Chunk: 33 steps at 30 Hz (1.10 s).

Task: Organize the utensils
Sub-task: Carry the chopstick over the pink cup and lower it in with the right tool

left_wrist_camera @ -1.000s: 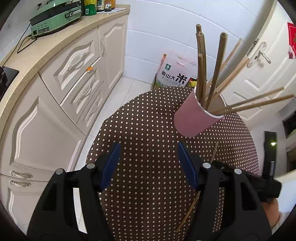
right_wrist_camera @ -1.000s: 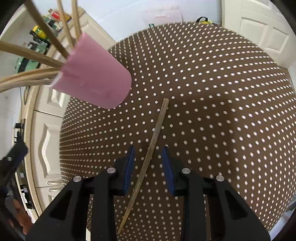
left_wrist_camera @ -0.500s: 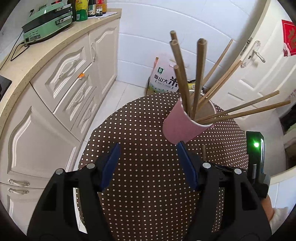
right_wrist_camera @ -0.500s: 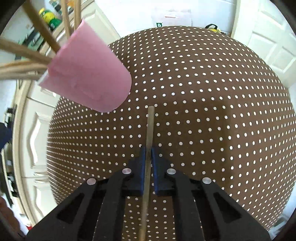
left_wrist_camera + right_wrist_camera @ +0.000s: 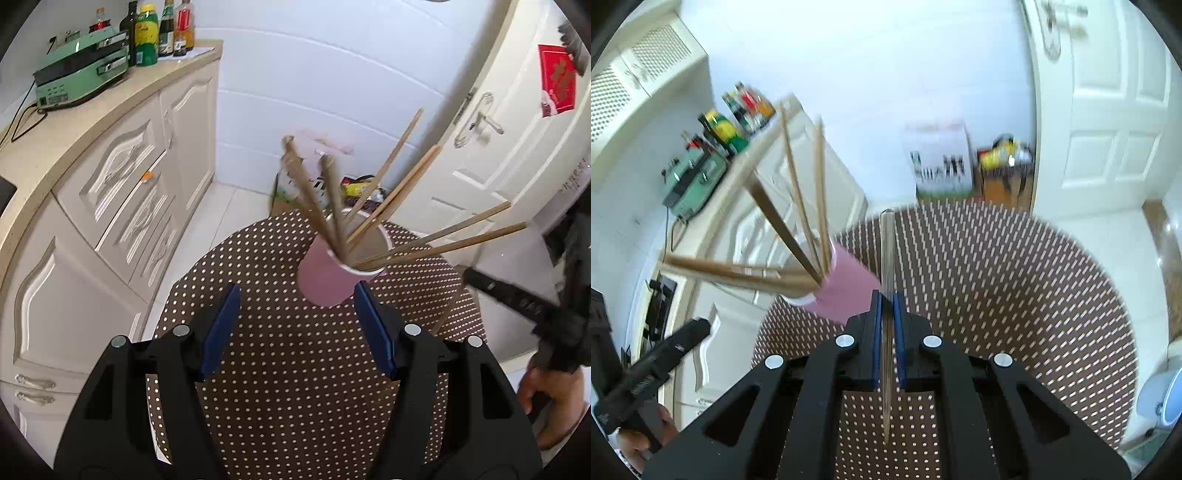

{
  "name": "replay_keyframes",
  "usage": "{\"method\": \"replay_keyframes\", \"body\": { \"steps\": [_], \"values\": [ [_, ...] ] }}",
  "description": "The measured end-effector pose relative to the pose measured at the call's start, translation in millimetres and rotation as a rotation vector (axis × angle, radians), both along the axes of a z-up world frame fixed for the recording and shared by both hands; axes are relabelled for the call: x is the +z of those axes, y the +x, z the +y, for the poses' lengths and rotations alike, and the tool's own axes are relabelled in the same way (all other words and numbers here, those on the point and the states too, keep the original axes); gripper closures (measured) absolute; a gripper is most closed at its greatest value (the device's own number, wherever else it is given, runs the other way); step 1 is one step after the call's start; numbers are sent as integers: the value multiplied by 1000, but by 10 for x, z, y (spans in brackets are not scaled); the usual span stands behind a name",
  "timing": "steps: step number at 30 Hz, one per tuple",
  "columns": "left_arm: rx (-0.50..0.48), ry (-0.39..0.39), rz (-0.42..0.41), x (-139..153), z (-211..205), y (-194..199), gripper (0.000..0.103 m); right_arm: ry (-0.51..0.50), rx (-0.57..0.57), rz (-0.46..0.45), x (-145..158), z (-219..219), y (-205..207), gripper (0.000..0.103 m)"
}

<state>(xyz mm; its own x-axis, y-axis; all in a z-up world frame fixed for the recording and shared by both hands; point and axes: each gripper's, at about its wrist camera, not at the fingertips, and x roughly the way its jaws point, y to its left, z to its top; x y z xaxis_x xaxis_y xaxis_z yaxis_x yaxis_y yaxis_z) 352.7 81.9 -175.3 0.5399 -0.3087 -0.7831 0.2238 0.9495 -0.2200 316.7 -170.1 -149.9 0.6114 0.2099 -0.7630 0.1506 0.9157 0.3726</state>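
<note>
A second ago the thin wooden chopstick (image 5: 886,280) lay flat on the table between the open blue pads of the right gripper (image 5: 886,302). Now the pads are squeezed tight on it and the stick is up in the air, off the cloth, pointing away toward the far edge of the table. The left gripper (image 5: 297,317) has come up a little too. Its jaws stand wide apart with nothing between them, and it hangs over the near side of the table, just in front of the pink paper cup (image 5: 332,280).

The cup stands near the far edge of the table and is already full of wooden chopsticks (image 5: 391,218) that lean out every way like a fan. I think the next job is to drop this last stick in with them. To do it well, the stick should tip so one end points down into the cup's mouth, and it should go in through a gap, not bump the leaning ones. The cup is light paper and could fall over, so a slow, soft drop looks best. The empty left gripper could steady the cup.

The round table wears a brown cloth with white dots (image 5: 295,369). It is a small kitchen. On the left is a cream counter (image 5: 74,122) with a green machine (image 5: 81,74) and bottles (image 5: 159,33). A white door (image 5: 1108,110) stands behind, and a bag sits on the floor.
</note>
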Motion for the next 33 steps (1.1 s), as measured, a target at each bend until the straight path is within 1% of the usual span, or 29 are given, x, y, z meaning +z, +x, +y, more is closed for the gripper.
{"method": "replay_keyframes", "body": {
  "steps": [3,4,6,7,9,10,12,13,15,17,19,22,24,25,28,29,33],
  "values": [
    [-8,-11,-17,75,-7,-2,40,-37,-5,-72,330,-31,-51,98],
    [-9,-16,-20,88,-12,-8,40,-48,-5,-91,380,-61,-31,98],
    [-11,-15,-27,113,-12,-13,40,-80,-9,-155,619,-57,-101,98],
    [-10,-14,-31,129,-11,-19,40,-96,-9,-180,658,-69,-134,98],
    [-9,-18,-42,166,1,-29,40,-144,-9,-253,906,-40,-171,98],
    [-9,-16,-46,180,3,-34,40,-167,-12,-282,979,-27,-190,98],
    [-6,-11,-59,222,22,-38,40,-246,-20,-373,1257,39,-240,98],
    [-2,-9,-65,240,27,-36,40,-264,-22,-400,1312,64,-242,98],
    [1,-7,-70,265,43,-29,40,-326,-24,-487,1502,173,-262,98],
    [8,-4,-76,290,59,-24,40,-355,-7,-539,1595,254,-255,98],
    [18,-3,-77,305,86,-12,40,-349,17,-551,1572,324,-188,98],
    [35,1,-81,331,116,10,40,-325,64,-529,1450,438,-56,98],
    [46,11,-90,360,130,26,40,-320,91,-495,1297,521,42,98],
    [55,14,-94,378,145,41,40,-316,99,-484,1291,537,32,98],
    [78,11,-94,413,186,104,40,-310,127,-440,1126,638,74,98],
    [82,9,-94,421,192,119,40,-310,137,-420,1034,659,98,98],
    [82,12,-102,448,172,154,40,-305,153,-370,858,733,141,98]
  ]
}}
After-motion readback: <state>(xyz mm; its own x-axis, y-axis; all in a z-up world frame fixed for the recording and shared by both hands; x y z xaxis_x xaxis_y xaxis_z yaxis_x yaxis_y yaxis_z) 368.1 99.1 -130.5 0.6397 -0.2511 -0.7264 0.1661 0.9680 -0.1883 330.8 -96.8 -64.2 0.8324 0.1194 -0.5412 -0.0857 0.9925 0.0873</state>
